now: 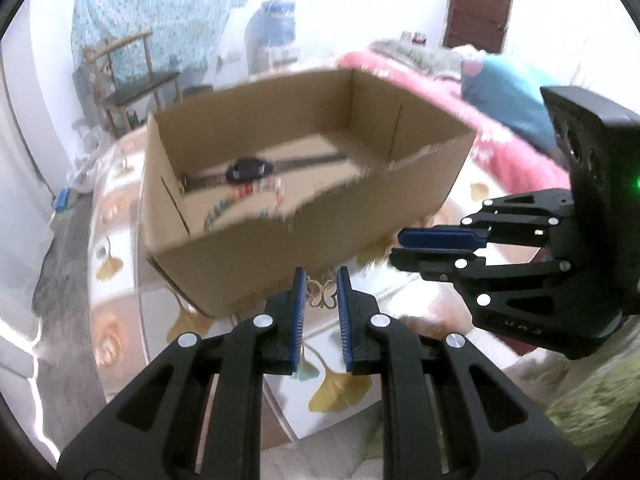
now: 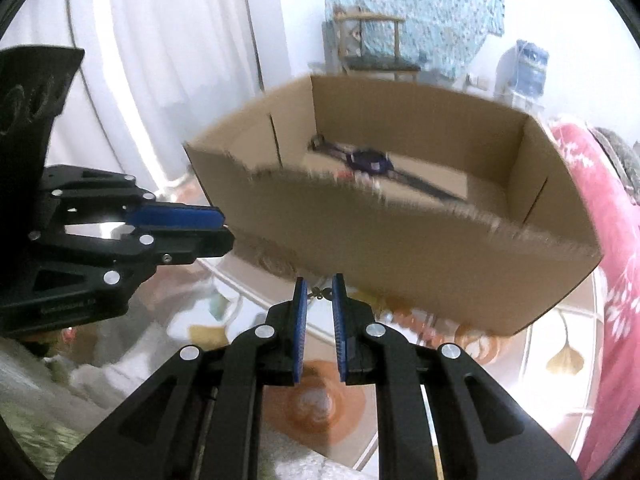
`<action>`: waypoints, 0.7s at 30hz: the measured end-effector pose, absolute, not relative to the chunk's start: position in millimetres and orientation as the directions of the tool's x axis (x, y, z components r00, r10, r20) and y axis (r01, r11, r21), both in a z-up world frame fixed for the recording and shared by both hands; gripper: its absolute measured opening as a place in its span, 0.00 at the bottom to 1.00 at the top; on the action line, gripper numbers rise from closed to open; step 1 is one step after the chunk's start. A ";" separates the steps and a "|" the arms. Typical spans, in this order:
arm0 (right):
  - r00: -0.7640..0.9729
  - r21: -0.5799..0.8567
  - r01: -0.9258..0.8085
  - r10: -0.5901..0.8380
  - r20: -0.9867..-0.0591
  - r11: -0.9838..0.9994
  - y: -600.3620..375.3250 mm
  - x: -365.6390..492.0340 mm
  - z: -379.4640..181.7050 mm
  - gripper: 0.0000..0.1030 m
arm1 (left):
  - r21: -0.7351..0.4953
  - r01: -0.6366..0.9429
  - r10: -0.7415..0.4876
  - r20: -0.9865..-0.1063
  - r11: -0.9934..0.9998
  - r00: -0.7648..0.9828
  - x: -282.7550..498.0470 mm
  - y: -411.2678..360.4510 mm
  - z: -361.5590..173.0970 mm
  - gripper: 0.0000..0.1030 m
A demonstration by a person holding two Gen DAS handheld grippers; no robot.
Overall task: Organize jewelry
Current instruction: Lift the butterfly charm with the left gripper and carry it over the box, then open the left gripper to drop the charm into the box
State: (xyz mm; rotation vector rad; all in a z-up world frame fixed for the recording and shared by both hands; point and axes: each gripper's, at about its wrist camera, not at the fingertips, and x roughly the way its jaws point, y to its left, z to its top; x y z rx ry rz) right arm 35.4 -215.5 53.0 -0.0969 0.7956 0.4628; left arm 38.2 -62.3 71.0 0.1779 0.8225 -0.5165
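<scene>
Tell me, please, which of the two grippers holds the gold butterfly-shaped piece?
The left gripper holds it: the gold butterfly piece sits between its jaws. The right gripper pinches only a small dark link.

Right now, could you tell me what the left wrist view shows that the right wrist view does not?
Only the left wrist view shows a gold butterfly piece between the left gripper pads, and a brown door. Only the right wrist view shows the white curtain and a small dark link pinched in the right gripper. Both show the open cardboard box with a watch inside.
</scene>
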 end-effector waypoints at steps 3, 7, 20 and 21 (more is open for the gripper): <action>0.623 0.135 -0.455 0.424 -0.657 0.880 -222.5 36.0 77.3 0.12 | -0.059 0.519 -0.405 -0.703 0.853 0.585 41.7 -60.5 91.0 0.14; 0.667 0.127 -0.480 0.455 -0.590 0.868 -230.8 43.9 108.3 0.12 | -0.058 0.551 -0.454 -0.641 0.833 0.619 50.1 -67.3 116.9 0.14; 0.588 0.158 -0.379 0.370 -0.720 0.912 -262.6 169.6 102.4 0.12 | -0.202 0.561 -0.494 -0.752 0.803 0.436 169.0 -121.2 80.5 0.14; 0.570 0.173 -0.363 0.365 -0.736 0.915 -265.0 176.5 96.8 0.12 | -0.210 0.552 -0.489 -0.763 0.807 0.423 173.3 -121.9 75.5 0.14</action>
